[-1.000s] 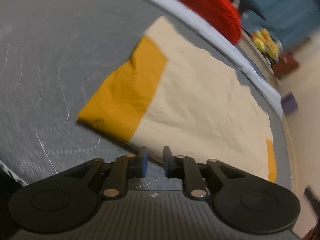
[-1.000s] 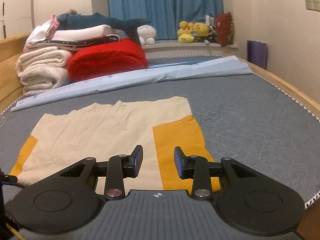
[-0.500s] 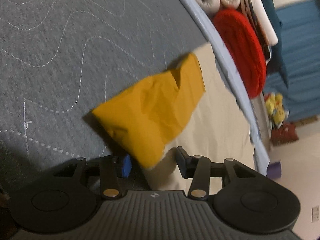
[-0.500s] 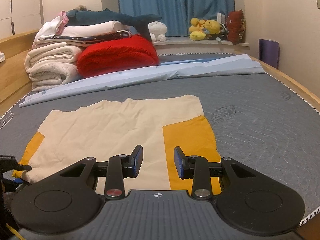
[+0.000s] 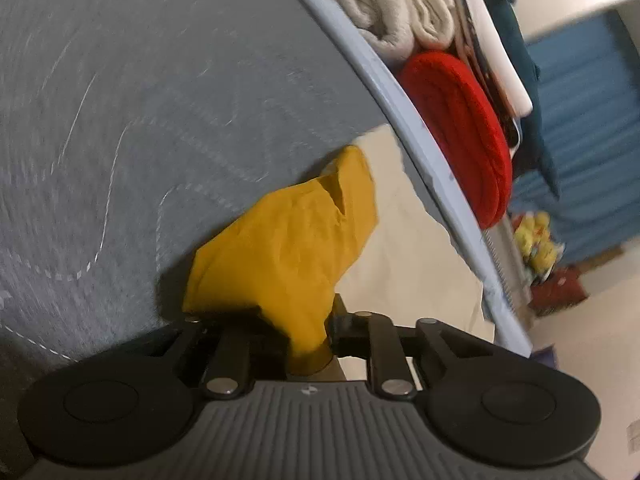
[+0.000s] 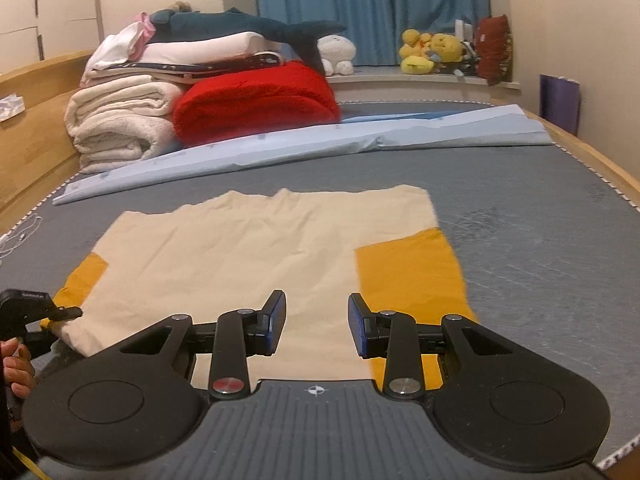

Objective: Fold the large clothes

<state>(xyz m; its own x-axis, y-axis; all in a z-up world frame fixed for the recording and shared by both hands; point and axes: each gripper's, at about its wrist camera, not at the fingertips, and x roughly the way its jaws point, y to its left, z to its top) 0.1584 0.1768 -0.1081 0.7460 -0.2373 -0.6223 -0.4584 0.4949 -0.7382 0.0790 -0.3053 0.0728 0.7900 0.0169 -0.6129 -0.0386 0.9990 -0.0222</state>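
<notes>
Cream shirt point(image 6: 248, 248) spread flat on grey mattress point(image 6: 540, 220), mustard sleeves at either side. Left gripper point(image 5: 308, 324) closing on left sleeve point(image 5: 288, 248): mustard cloth bunched between the jaws and draped over the left finger, lifted off the mattress just ahead of the jaws, pads pressing it. Rest of the shirt stretching away to the right of those jaws, toward a pale blue sheet point(image 5: 436, 168). In the right wrist view, same gripper seen at the far left, pinching that sleeve's corner, a hand point(image 6: 16, 364) behind it.

Right gripper point(image 6: 316, 324) parted, nothing between the jaws, hovering over the near edge of the shirt. Cream cloth directly ahead of and under the gap; right sleeve point(image 6: 408, 276) lying flat just ahead of the right finger point(image 6: 362, 330), not touched as far as visible.

Far beyond the jaws: sheet across the mattress, then red blanket point(image 6: 256, 100), white blankets point(image 6: 120, 120), a plush shark point(image 6: 248, 26) on top, blue curtain point(image 6: 372, 8) behind.
</notes>
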